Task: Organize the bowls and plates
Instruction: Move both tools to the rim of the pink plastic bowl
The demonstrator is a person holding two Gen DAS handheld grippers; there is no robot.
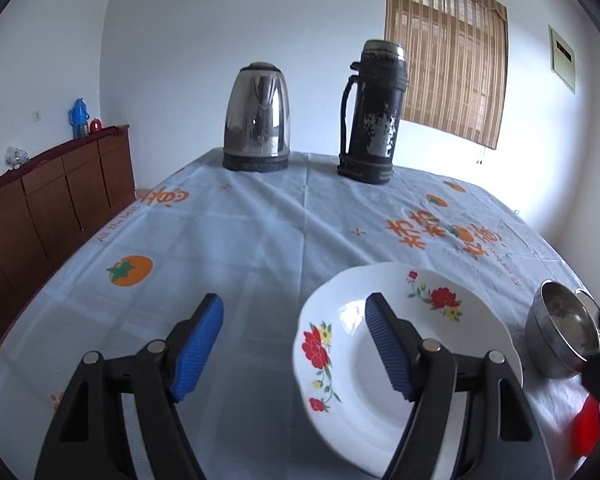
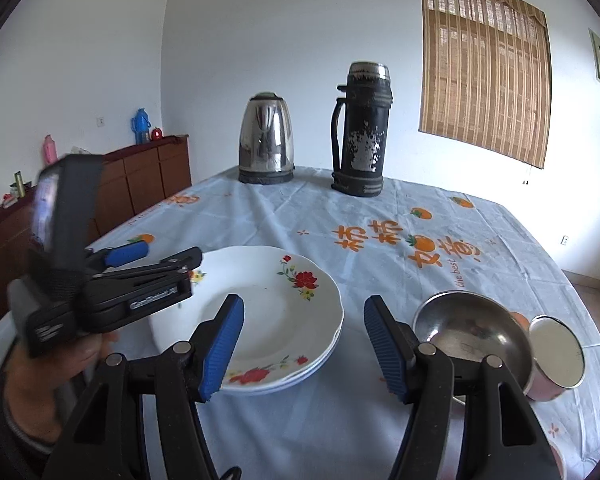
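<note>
Centrally on the table, a stack of white floral plates (image 2: pixel 260 320) is seen lying flat on a pale blue tablecloth (image 2: pixel 340 220) printed with orange fruit. Just beside the stack, a steel bowl (image 2: pixel 472 336) is set upright, and a second metal bowl (image 2: pixel 556 354), tilted on its side, touches it at the far side. The right gripper (image 2: pixel 304 346) is held above the cloth with its blue-padded jaws spread apart and nothing between them, the plates lying past one finger and the steel bowl past the other. The left gripper (image 1: pixel 296 346) is likewise held open and empty; one of its fingers is seen over the top plate. A hand (image 2: pixel 40 376) is seen grasping its handle. At the table's far edge, a steel kettle (image 2: pixel 266 144) and a worn black flask (image 2: pixel 362 132) stand upright, near each other but apart. Behind, a wooden sideboard (image 1: pixel 60 184) is set against a white wall
</note>
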